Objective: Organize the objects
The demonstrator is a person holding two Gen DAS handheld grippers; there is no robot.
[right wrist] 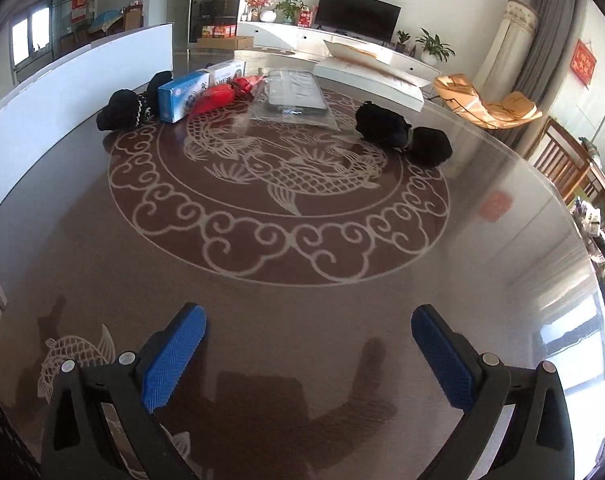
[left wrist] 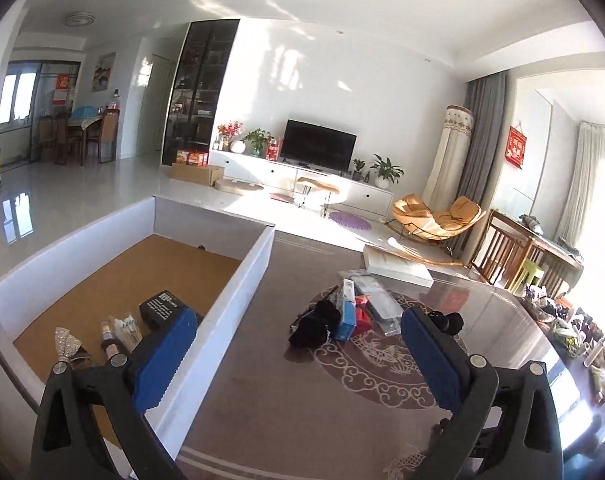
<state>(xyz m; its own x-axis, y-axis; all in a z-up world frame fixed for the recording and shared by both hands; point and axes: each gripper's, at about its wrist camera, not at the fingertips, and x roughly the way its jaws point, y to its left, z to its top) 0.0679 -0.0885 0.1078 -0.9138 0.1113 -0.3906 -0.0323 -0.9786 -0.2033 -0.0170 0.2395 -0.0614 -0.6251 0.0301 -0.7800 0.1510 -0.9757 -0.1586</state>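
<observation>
In the left wrist view, a white-walled box (left wrist: 238, 276) with a brown floor holds a black carton (left wrist: 160, 306), small bottles (left wrist: 120, 332) and a sparkly bow clip (left wrist: 67, 346). My left gripper (left wrist: 298, 316) is open and empty, its left finger over the box and its right finger over the table. In the right wrist view a pile lies on the patterned table (right wrist: 262, 280): a black rolled bundle (right wrist: 128, 110), a blue carton (right wrist: 182, 94), red packets (right wrist: 218, 98) and a clear-wrapped dark tray (right wrist: 294, 96). Another black bundle (right wrist: 402, 132) lies apart on the right. My right gripper (right wrist: 308, 314) hangs open and empty, well short of them.
A flat white box (left wrist: 398, 268) sits at the table's far edge. Small clutter (left wrist: 562, 320) crowds the right rim, with a wooden chair (left wrist: 502, 252) beyond. In the right wrist view the box wall (right wrist: 82, 76) runs along the left side.
</observation>
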